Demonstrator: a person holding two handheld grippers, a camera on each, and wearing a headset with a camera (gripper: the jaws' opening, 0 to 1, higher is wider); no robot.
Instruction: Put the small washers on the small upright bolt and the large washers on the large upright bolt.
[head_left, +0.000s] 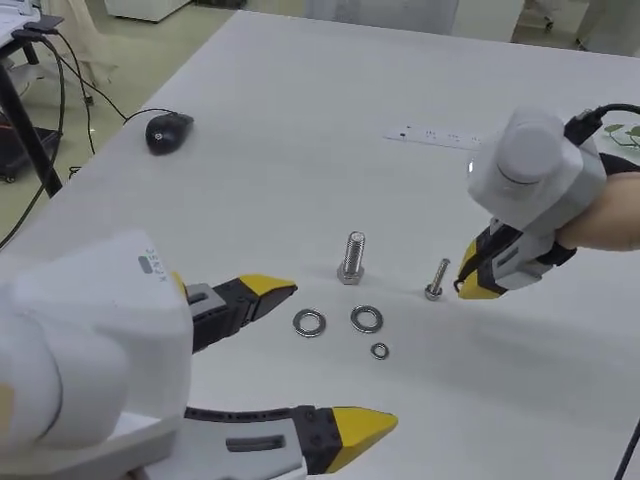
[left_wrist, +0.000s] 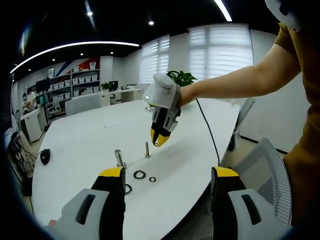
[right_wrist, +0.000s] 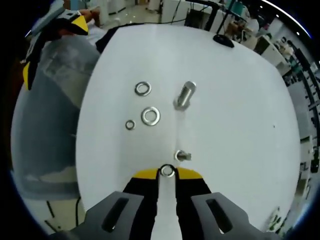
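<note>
I am pinching a small washer (right_wrist: 166, 171) in the right hand-held gripper (right_wrist: 167, 175), jaws narrowed onto it, and the small bolt (right_wrist: 182, 156) is standing upright on the surface (head_left: 300, 150) just ahead of the tips, a touch to their right in the right gripper view. I am judging that the washer is needing a short carry over the bolt's top, then straight down. The left hand-held gripper (head_left: 318, 356) is hanging wide open, farther off beside the loose washers (head_left: 367, 319).
</note>
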